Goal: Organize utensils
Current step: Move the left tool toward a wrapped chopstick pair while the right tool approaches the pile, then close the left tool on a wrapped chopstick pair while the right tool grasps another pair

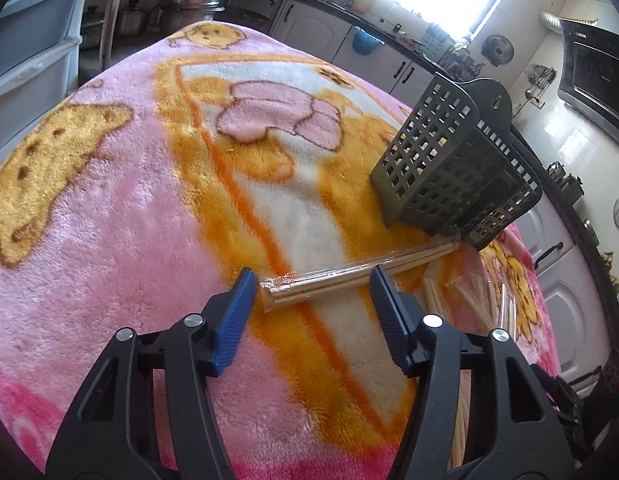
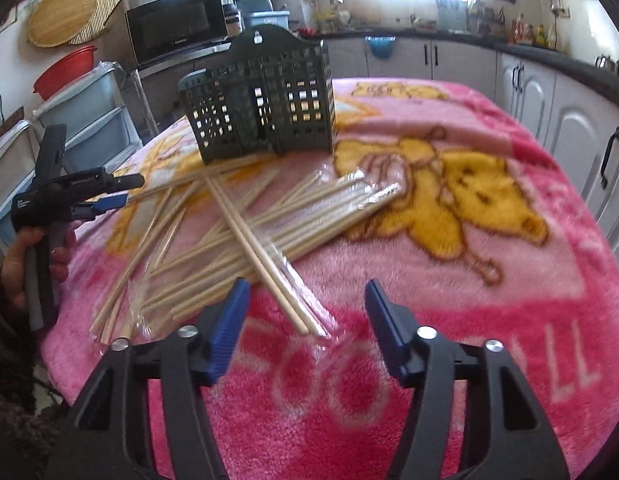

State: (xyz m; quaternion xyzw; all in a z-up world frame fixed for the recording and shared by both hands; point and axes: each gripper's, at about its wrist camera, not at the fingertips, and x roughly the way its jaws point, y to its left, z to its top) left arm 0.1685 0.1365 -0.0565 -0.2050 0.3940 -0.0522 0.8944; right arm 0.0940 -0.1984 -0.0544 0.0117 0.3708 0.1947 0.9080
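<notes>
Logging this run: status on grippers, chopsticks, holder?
Left gripper open over wrapped chopsticks. Right gripper open, pair between jaws. Holder upright, unobstructed.

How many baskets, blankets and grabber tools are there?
Dark green baskets: 1
Pink blankets: 1
Grabber tools: 2, the left gripper and the right gripper
Total: 4

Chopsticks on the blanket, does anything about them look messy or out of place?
Yes. The chopsticks lie scattered and crisscrossed on the pink blanket, several in clear wrappers, none visibly in the dark slotted holder standing behind them.
</notes>
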